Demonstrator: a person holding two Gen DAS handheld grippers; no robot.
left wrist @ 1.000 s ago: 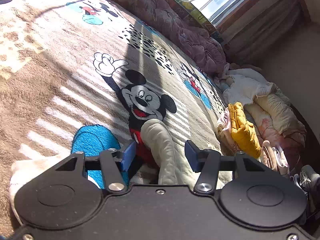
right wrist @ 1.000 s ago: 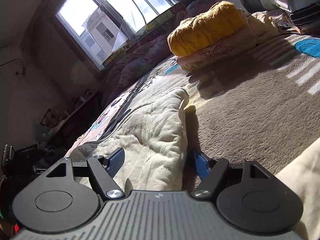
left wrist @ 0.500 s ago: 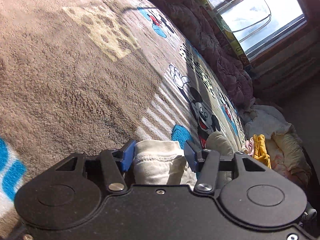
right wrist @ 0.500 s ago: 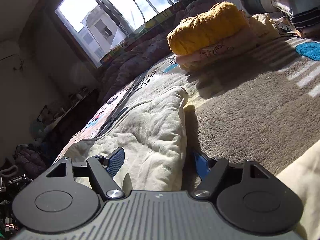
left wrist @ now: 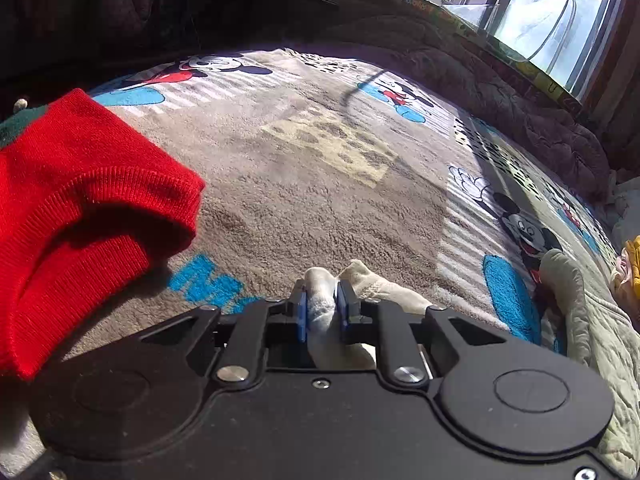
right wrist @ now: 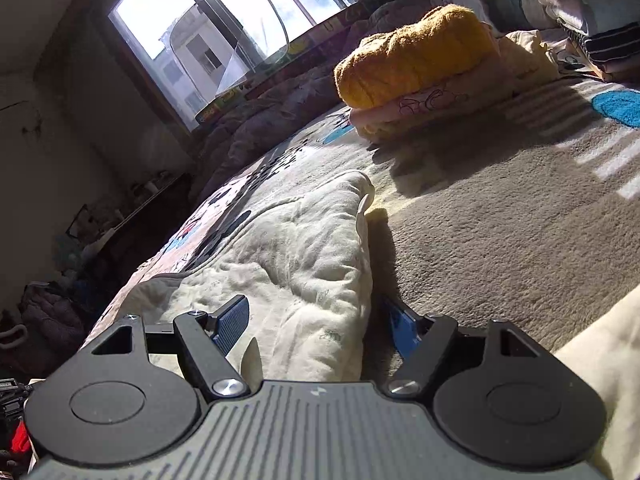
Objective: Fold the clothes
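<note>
Your left gripper [left wrist: 321,308] pinches a bunched edge of the cream quilted garment [right wrist: 288,264], which lies spread on the bed's cartoon-mouse blanket [left wrist: 320,184]; your right gripper [right wrist: 316,328] stands spread astride it, not clamped. This fold looks barely begun. 1 folded stack [right wrist: 424,80] of at least 2 pieces waits beyond; 1 red knit garment [left wrist: 80,208] lies unfolded.

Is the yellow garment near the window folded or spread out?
Folded. The yellow garment sits as a compact roll atop a stack of pale folded clothes on the blanket.
</note>
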